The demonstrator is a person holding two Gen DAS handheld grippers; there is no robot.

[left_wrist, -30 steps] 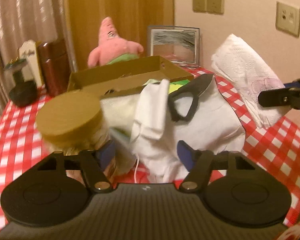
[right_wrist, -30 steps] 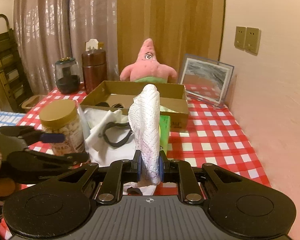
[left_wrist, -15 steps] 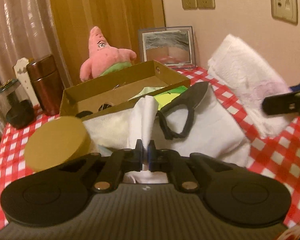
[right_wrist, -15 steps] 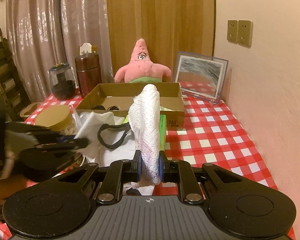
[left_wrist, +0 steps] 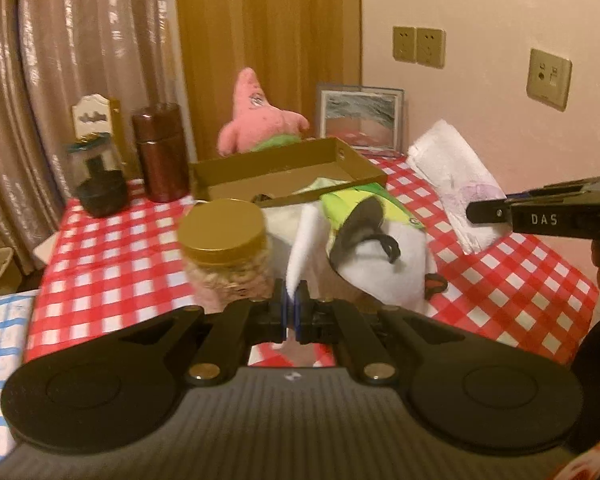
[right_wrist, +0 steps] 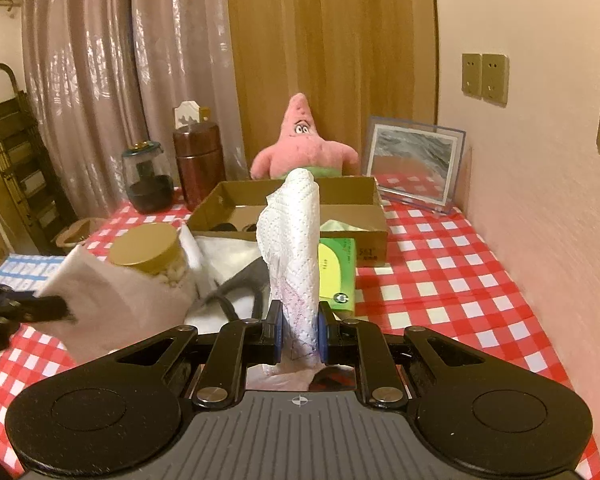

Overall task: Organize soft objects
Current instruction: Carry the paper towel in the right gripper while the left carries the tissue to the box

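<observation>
Red-and-white checked bench [right_wrist: 440,276] spreads under everything, and the shallow brown cardboard box [right_wrist: 364,234] sits at its middle with the pink star-shaped plush toy [right_wrist: 304,148] just behind it. My left gripper [left_wrist: 291,312] has its jaws clamped tight on a fold of the white cloth bag with black strap [left_wrist: 384,268], which is pulled up off the bench beside the gold-lidded clear jar [left_wrist: 224,248]. My right gripper [right_wrist: 299,330] has its jaws pinched on the crumpled white paper towel [right_wrist: 296,240], standing upright in front of the green tissue packet [right_wrist: 338,272]
</observation>
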